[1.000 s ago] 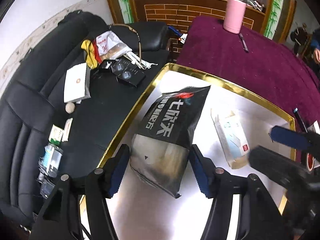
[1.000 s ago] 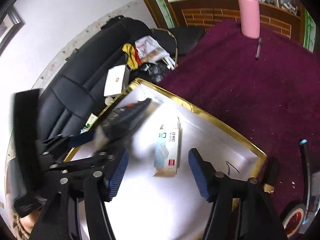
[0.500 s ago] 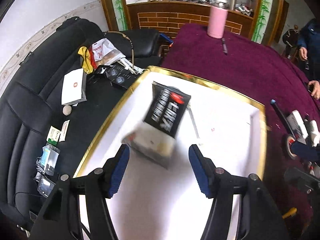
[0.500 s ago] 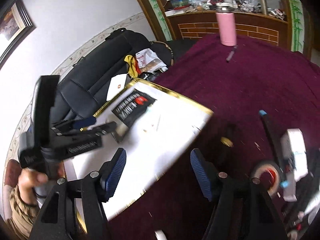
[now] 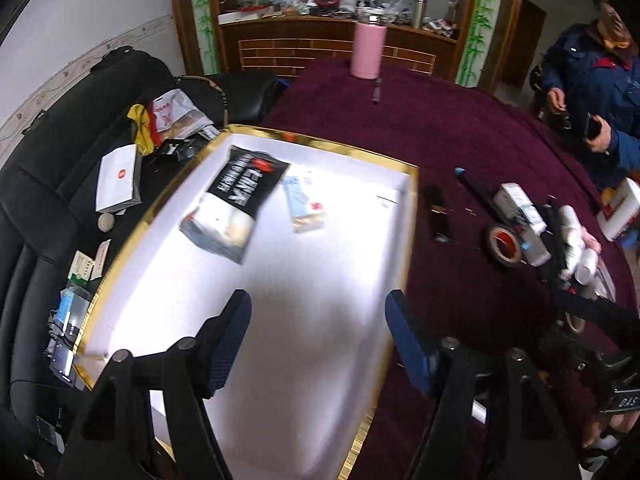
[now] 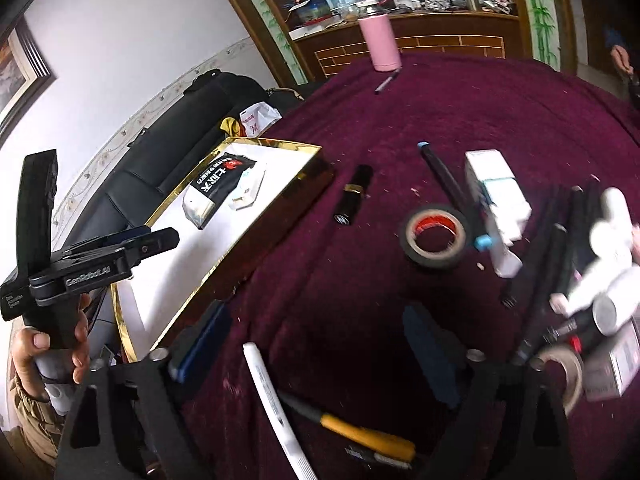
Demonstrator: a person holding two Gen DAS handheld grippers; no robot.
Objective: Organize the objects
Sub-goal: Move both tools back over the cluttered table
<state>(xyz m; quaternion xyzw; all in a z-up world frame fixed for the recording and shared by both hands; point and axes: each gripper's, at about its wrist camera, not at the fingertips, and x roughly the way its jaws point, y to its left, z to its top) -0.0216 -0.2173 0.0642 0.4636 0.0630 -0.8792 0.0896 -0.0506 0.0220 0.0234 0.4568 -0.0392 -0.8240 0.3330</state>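
Observation:
A black snack packet (image 5: 240, 196) and a small pale box (image 5: 304, 204) lie side by side in the far half of the white, gold-rimmed tray (image 5: 412, 208). My left gripper (image 5: 318, 332) hangs over the tray's bare near half, its jaws opening with nothing between them. My right gripper (image 6: 316, 344) is over the maroon cloth to the right of the tray (image 6: 280, 146), its jaws also opening and empty. Just below it lie a white pen (image 6: 272, 396) and a yellow-handled cutter (image 6: 368, 436). In the right wrist view a hand (image 6: 52, 344) holds the left gripper (image 6: 156, 238) beside the tray.
On the cloth lie a black tube (image 6: 354, 196), a black tape roll (image 6: 434, 236), white boxes (image 6: 496, 196), and dark pens and white bottles (image 6: 612, 216) at the right. A pink bottle (image 5: 368, 50) stands far back. A cluttered black sofa (image 5: 48, 184) is on the left. A person in blue (image 5: 592, 92) stands far right.
The left gripper let go of the black packet, which now lies in the tray, and drew back. The right gripper swung from the tray and box to over the cloth, opening wider.

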